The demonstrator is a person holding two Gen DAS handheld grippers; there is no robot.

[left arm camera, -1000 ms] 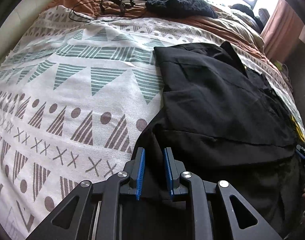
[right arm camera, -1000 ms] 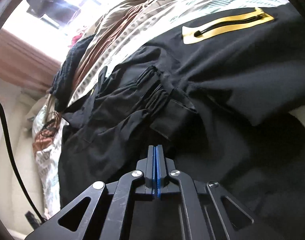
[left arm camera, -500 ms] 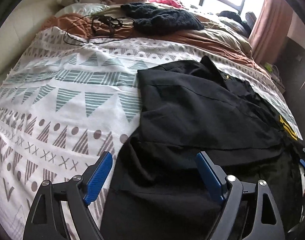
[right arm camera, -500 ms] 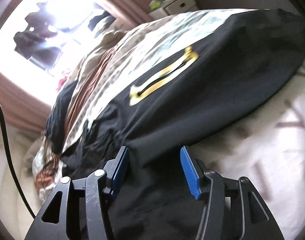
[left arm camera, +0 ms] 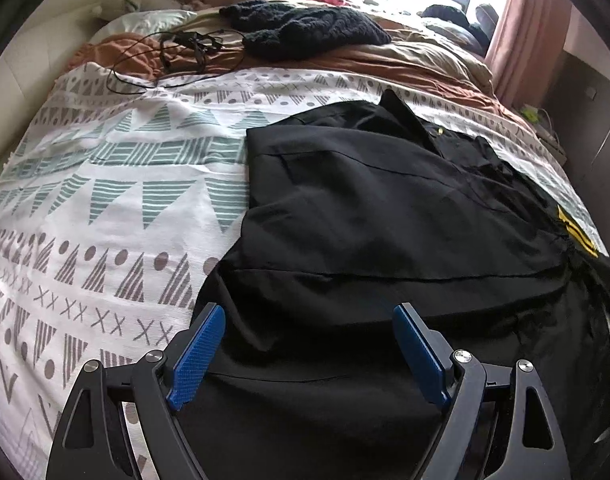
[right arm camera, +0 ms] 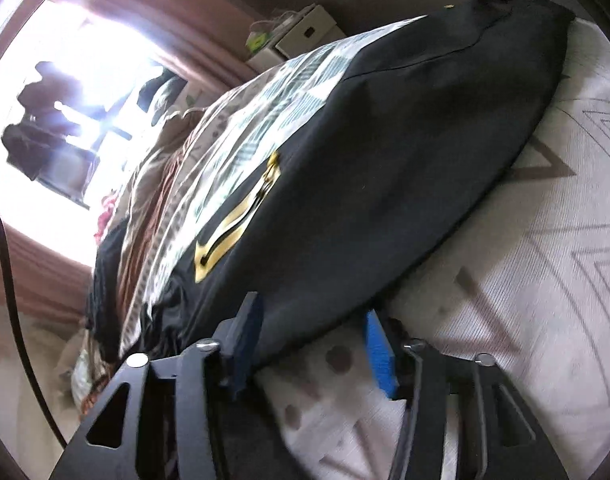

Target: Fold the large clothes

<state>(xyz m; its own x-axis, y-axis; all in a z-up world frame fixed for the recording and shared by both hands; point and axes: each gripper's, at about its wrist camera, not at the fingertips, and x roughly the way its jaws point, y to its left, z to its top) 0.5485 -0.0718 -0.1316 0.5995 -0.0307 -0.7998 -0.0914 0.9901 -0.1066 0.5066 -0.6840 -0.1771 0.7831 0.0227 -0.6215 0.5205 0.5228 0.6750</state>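
Observation:
A large black garment (left arm camera: 377, 216) lies partly folded on the patterned bedspread (left arm camera: 117, 200), with a yellow zip patch (left arm camera: 577, 228) at its right edge. My left gripper (left arm camera: 309, 344) is open and empty just above the garment's near hem. In the right wrist view the same garment (right arm camera: 385, 184) drapes over the bed's edge, its yellow patch (right arm camera: 233, 224) showing. My right gripper (right arm camera: 313, 352) is open, its jaws astride the garment's lower edge, holding nothing.
A black knit item (left arm camera: 305, 32) and a tangle of black cable (left arm camera: 173, 56) lie at the bed's far end on brown bedding (left arm camera: 385, 64). Curtains (left arm camera: 529, 28) and a window are beyond. Boxes (right arm camera: 301, 36) stand beside the bed.
Both grippers were shut on the black fabric a second ago. Both have opened and let it go, and the garment now lies on the bed. The left gripper has pulled back.

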